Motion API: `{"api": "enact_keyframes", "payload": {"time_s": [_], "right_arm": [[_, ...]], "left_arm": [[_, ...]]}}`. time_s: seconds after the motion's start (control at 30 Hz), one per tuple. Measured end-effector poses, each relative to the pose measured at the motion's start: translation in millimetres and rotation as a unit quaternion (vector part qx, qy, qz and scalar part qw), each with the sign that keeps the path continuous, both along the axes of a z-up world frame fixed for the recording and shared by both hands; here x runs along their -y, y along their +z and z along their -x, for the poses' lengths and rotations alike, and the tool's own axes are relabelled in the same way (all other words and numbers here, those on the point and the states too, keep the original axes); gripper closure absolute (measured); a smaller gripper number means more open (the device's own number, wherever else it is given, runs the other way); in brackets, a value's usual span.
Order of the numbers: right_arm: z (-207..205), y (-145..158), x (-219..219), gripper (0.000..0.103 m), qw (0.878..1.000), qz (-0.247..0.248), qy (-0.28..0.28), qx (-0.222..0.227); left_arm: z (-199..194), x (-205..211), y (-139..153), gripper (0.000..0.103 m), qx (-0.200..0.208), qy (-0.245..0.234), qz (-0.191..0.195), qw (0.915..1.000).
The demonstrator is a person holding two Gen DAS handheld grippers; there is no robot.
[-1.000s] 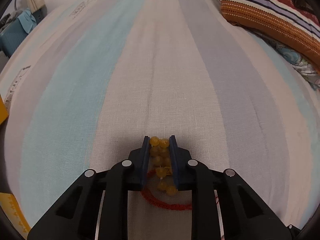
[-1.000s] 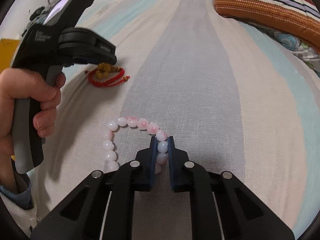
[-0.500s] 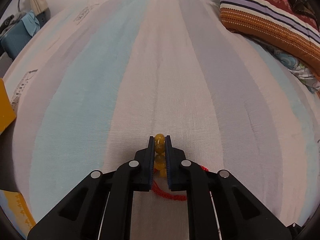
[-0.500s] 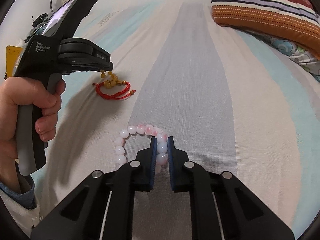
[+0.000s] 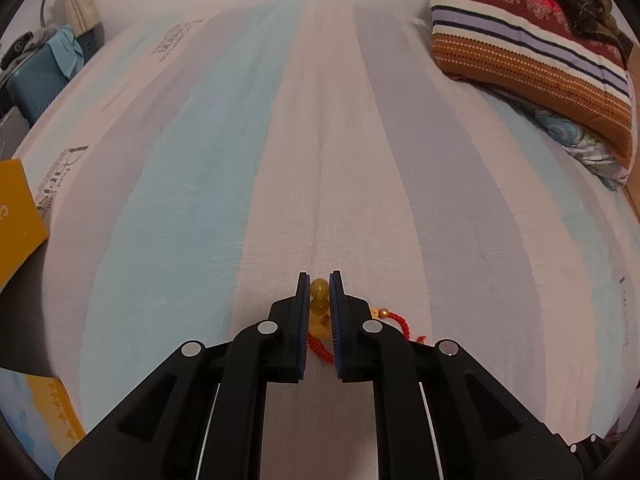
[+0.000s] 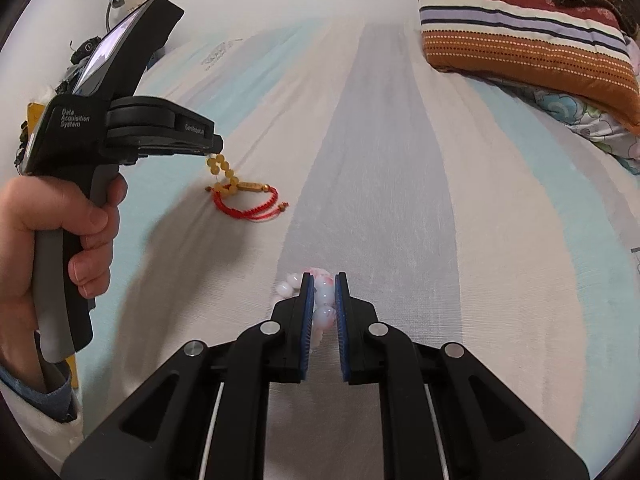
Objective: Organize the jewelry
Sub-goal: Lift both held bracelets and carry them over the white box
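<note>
a: left tongs (image 5: 319,289) closed on the yellow bead bracelet (image 6: 236,188), now lifted, red cord trailing on the bed (image 5: 200,168) at ten o'clock.
b: right tongs (image 6: 322,286) clamp the pink bead bracelet (image 6: 323,300), bunched up at six o'clock; both ready to move.

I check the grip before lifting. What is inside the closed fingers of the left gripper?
The left gripper pinches yellow beads of the red-cord bracelet. The cord hangs below; beads deeper between the pads are covered.

Left gripper (image 5: 319,286) raised off the bed, jaws pinched near closed. Right gripper (image 6: 324,286) low, jaws likewise. Left hand (image 6: 60,232) wraps the handle.
</note>
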State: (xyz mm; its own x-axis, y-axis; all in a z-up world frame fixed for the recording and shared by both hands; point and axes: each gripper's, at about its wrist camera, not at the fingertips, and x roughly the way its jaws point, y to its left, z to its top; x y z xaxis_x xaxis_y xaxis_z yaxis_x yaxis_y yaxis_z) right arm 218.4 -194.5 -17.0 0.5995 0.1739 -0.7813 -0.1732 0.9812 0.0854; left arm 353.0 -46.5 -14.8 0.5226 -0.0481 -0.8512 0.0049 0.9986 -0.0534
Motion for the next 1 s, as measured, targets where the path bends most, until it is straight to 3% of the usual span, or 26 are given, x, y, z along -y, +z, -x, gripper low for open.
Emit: {"api": "enact_keyframes", "payload": {"time_s": [0.7, 1.0], "right_arm": [[20, 42, -14, 0.093, 0.999, -0.007, 0.004, 0.032], [24, 49, -22, 0.093, 0.999, -0.006, 0.01, 0.037]], "left_arm": [[62, -16, 62, 0.094, 0.046, -0.015, -0.006, 0.9988], [87, -24, 66, 0.094, 0.045, -0.013, -0.015, 0.9988]]}}
